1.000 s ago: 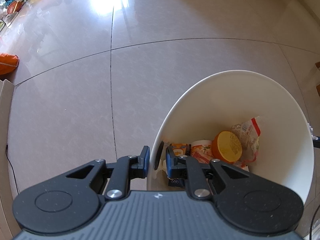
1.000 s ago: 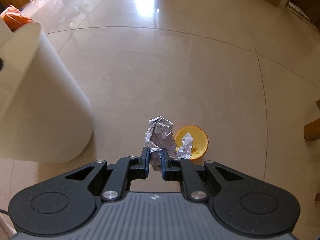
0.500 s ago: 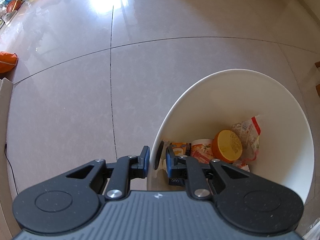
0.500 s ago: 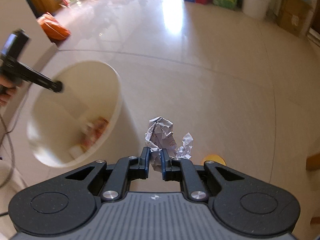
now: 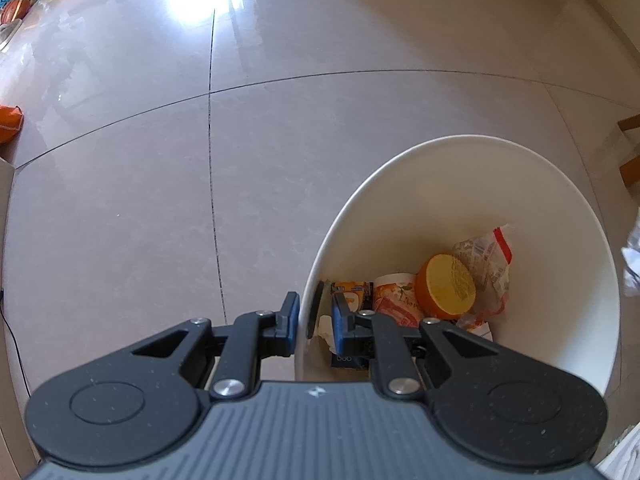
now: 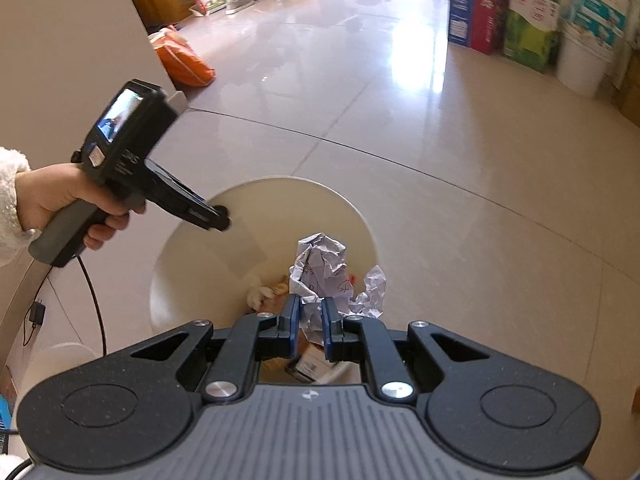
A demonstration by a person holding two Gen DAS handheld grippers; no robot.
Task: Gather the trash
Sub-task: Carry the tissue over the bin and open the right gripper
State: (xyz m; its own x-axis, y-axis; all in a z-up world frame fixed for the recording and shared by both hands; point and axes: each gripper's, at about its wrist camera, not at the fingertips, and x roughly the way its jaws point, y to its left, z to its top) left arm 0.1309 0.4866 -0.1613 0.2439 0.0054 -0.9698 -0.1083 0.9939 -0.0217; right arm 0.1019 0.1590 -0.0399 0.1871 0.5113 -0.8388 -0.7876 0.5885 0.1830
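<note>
My left gripper [image 5: 316, 318] is shut on the near rim of a white bin [image 5: 460, 196], with one finger outside and one inside. In the bin lie an orange tub [image 5: 446, 286], a printed cup [image 5: 394, 298] and a clear wrapper with a red edge [image 5: 486, 252]. My right gripper [image 6: 311, 322] is shut on a ball of crumpled white paper [image 6: 320, 268] and holds it above the mouth of the bin [image 6: 240, 248]. The right wrist view also shows a hand [image 6: 60, 196] holding the left gripper [image 6: 218, 218] at the bin's rim.
Glossy tiled floor lies all around. An orange bag [image 6: 180, 60] sits by a pale wall panel at the left. Cartons [image 6: 492, 16] and a white bucket [image 6: 584, 60] line the far right. A black cable [image 6: 94, 300] hangs from the left gripper. Wooden furniture [image 5: 630, 148] is right of the bin.
My right gripper lifted the crumpled paper off the floor beside an orange lid and carried it left until it hangs over the bin. The left gripper kept its hold on the rim.
</note>
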